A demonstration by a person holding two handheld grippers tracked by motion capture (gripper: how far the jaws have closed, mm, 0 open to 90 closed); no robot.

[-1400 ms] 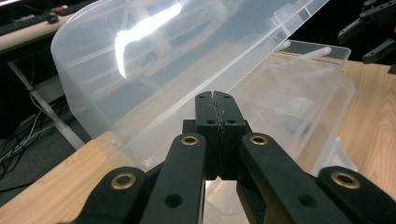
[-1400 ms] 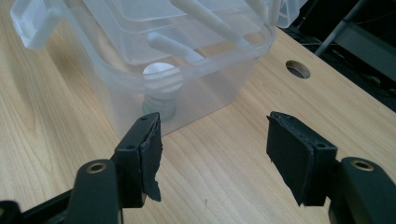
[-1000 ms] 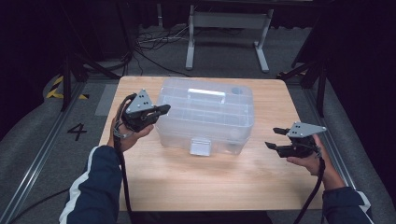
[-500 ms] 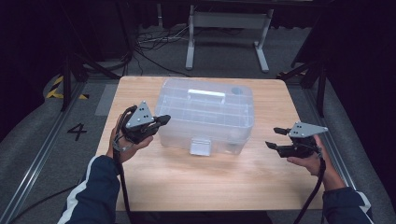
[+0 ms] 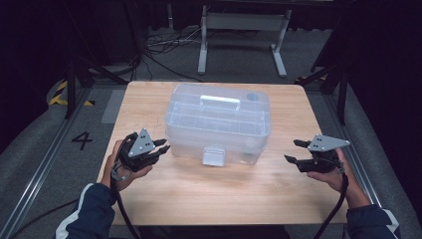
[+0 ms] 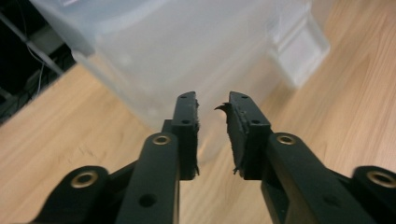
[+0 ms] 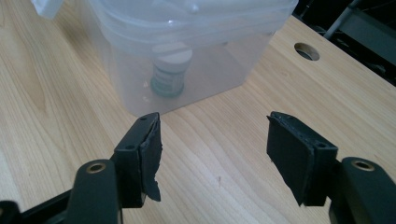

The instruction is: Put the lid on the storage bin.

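A clear plastic box (image 5: 218, 122) with a white lid handle (image 5: 220, 99) and a front latch (image 5: 214, 155) stands mid-table. My left gripper (image 5: 163, 145) hovers at the box's near-left corner, pointing at it. In the left gripper view its jaws (image 6: 212, 105) have just been opening to a narrow gap with nothing between them, the box wall (image 6: 177, 46) close ahead. My right gripper (image 5: 293, 151) is held right of the box, apart from it, jaws wide open and empty (image 7: 212, 135). Through the box wall (image 7: 210, 28) a small white-capped jar (image 7: 170, 70) shows inside.
The wooden table (image 5: 224, 194) has bare room in front of the box and a round hole (image 7: 307, 51) near its edge. Behind the table stand a metal frame (image 5: 241, 22) and floor cables (image 5: 164, 45). A floor mark "4" (image 5: 82, 140) lies at left.
My left hand has come down and toward the near edge along the box's left side, and its jaws have parted slightly. The right hand has stayed put.
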